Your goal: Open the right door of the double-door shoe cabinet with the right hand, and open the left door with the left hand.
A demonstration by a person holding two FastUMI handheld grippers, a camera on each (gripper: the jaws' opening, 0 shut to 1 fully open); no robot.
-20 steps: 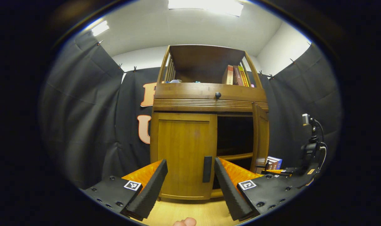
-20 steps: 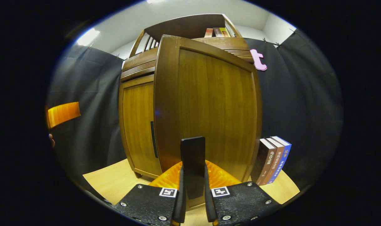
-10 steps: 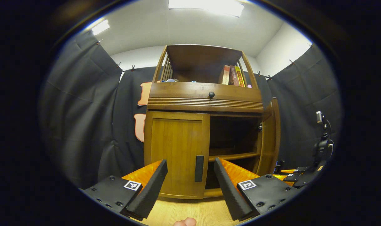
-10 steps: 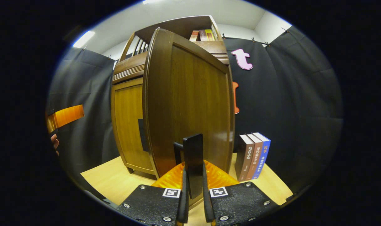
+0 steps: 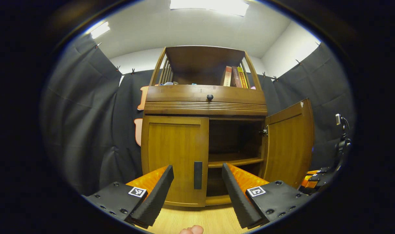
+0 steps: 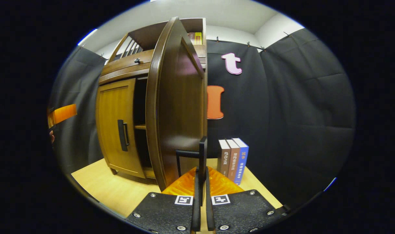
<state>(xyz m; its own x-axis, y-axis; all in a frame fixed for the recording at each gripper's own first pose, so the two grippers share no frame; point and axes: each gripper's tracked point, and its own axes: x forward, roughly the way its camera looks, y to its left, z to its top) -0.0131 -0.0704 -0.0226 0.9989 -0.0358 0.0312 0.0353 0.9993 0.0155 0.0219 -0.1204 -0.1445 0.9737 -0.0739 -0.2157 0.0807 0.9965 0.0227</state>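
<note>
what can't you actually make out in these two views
- Inside of the cabinet, left gripper view: the space behind the open right door is dark above and below the shelf.
- Behind the closed left door: hidden by the door.
- Right gripper, right gripper view: shut on the right door's handle, whose bar is seen edge-on.
- Book spines: too small to read.

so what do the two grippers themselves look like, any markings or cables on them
The left gripper has two wedge-shaped fingers on black plates studded with screws, each plate bearing a small square black-and-white marker, with ribbed orange parts behind. The right gripper shows the same black screwed plates, two square markers and a ribbed orange body. In the left gripper view, the right gripper carries a black mount with a cable.
</note>
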